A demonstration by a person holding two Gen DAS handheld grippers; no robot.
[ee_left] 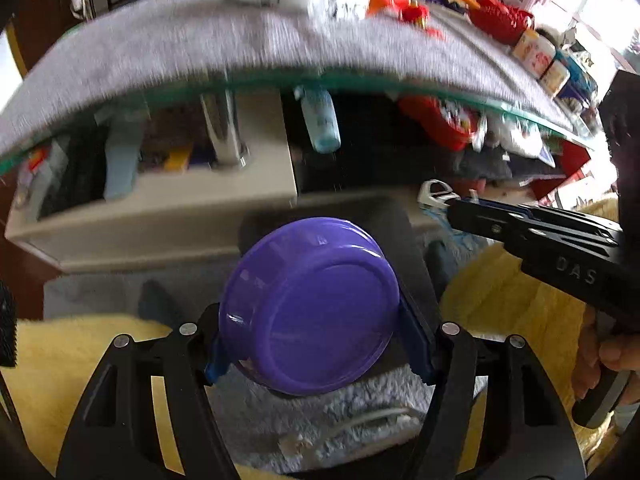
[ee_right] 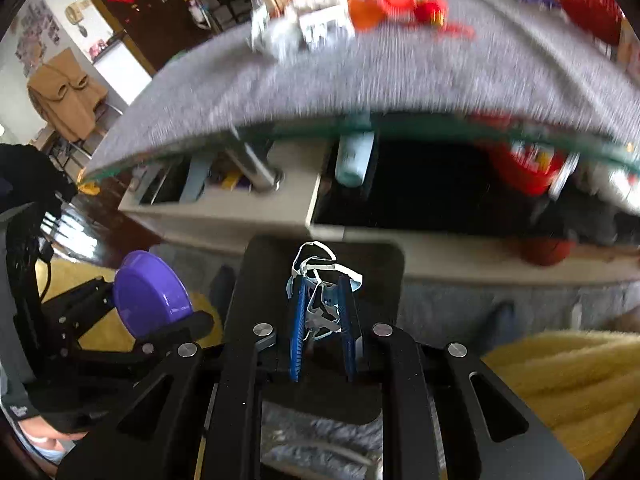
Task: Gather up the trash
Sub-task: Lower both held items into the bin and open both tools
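Note:
My left gripper (ee_left: 316,344) is shut on a purple plastic bowl (ee_left: 310,306), held tilted with its underside facing the camera, above a black bin (ee_left: 404,224). The bowl also shows at the left of the right wrist view (ee_right: 150,294). My right gripper (ee_right: 322,320) is shut on a crumpled blue and white face mask (ee_right: 320,280) with loose white straps, held over the black bin (ee_right: 380,276). In the left wrist view the right gripper (ee_left: 448,204) shows at the right with the mask (ee_left: 434,196) at its tip. More trash (ee_left: 360,0) lies on the grey-covered glass table (ee_left: 200,52).
The table's glass edge (ee_right: 280,128) hangs just ahead. Under it stand a beige shelf unit (ee_left: 160,208), a blue bottle (ee_left: 322,124) and red packets (ee_left: 444,120). A grey rug (ee_left: 320,412) and a yellow fluffy blanket (ee_right: 568,376) lie below. Red items and cartons (ee_left: 540,56) line the table's right side.

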